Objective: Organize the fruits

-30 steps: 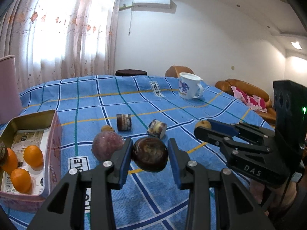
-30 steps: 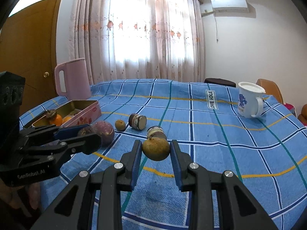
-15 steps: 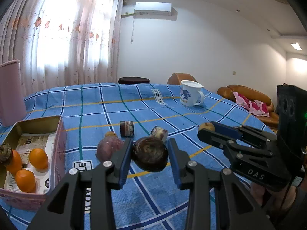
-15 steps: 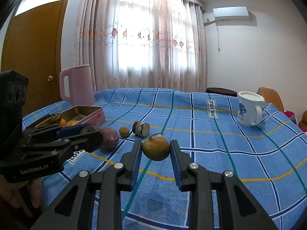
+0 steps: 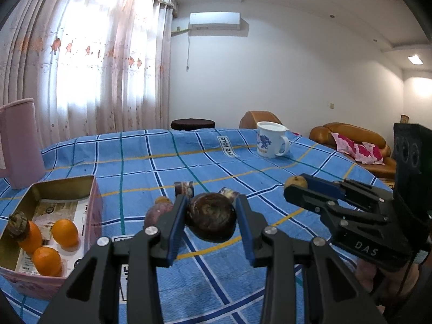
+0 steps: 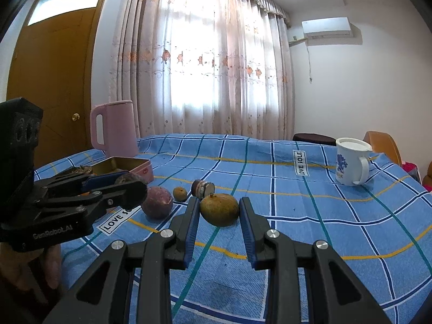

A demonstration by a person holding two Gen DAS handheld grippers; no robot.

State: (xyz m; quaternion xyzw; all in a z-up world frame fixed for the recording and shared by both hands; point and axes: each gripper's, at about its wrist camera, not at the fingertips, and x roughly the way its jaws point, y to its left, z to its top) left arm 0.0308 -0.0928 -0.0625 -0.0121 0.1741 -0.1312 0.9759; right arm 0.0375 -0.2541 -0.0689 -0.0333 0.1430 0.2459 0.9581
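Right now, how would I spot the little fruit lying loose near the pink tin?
Start at the pink tin on the blue checked tablecloth. Just beyond it lies a purple passion fruit, then the small fruit. It is the tiniest there, olive-brown, lying beside a brown jar on its side.

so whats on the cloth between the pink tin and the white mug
In the left wrist view, between the pink tin and white mug lie two small jars; otherwise bare cloth.

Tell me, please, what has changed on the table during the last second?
Both grippers rose, still carrying their fruit: the left gripper keeps the dark fruit, the right gripper the yellow-brown fruit. Nothing was released. The purple fruit, the tin with oranges and the mug stayed in place.
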